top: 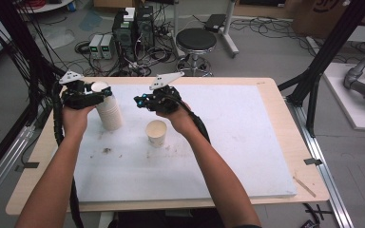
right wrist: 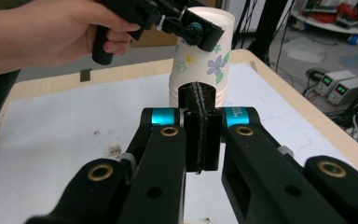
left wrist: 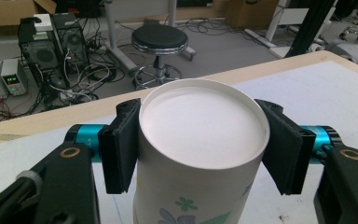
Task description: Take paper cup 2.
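Keep your left hand-held gripper (left wrist: 200, 149) clamped on the tall flower-printed white paper cup stack (left wrist: 200, 154); open the closed, empty right hand-held gripper (right wrist: 200, 135) before approaching.

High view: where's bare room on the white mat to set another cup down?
The mat's whole right half, from the right tool to the right edge, is bare; so is the near strip between the forearms. The far-left corner is crowded: the cup stack in the left tool, with the single cup beside it.
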A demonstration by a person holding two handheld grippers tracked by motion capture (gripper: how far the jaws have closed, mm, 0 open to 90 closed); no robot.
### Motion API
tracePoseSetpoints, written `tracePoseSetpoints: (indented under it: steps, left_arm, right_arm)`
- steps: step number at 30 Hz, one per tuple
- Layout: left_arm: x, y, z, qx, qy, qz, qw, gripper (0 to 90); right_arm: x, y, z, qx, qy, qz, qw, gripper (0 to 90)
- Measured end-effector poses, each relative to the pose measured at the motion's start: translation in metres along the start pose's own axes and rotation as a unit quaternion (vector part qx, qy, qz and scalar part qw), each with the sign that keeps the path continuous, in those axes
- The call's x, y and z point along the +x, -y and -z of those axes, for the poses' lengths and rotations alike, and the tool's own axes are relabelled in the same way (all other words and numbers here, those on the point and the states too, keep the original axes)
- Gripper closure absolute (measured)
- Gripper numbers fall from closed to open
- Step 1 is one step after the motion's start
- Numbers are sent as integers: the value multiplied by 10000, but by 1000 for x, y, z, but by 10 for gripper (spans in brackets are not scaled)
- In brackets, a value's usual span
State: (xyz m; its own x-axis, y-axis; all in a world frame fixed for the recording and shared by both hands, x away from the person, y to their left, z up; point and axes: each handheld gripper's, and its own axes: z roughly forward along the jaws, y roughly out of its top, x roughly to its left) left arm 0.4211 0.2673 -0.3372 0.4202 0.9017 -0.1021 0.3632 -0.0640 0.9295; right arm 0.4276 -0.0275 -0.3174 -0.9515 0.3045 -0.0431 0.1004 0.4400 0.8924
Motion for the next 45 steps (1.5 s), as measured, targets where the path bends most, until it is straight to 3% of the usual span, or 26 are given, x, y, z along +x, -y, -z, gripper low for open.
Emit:
tracePoseSetpoints:
  steps: [3,12,17,30,45]
  left_arm:
    - [-1,0,-1,26,-8,-56,10000,353]
    - [2,1,1,14,29,17,10000,353]
    - [4,1,2,3,43,72,10000,352]
    - [4,1,2,10,50,105,9999,351]
    - [3,1,2,18,39,97,9999,352]
  right_arm:
    - [-5,-3,-12,208,-15,-22,9998,900]
    - [-15,1,-40,438,-55,-151,9989,900]
    - [-15,3,-54,570,-147,-235,9980,900]
    - [-9,-2,-97,936,-267,-82,9952,900]
    - [-12,3,-113,1264,-177,-217,9916,900]
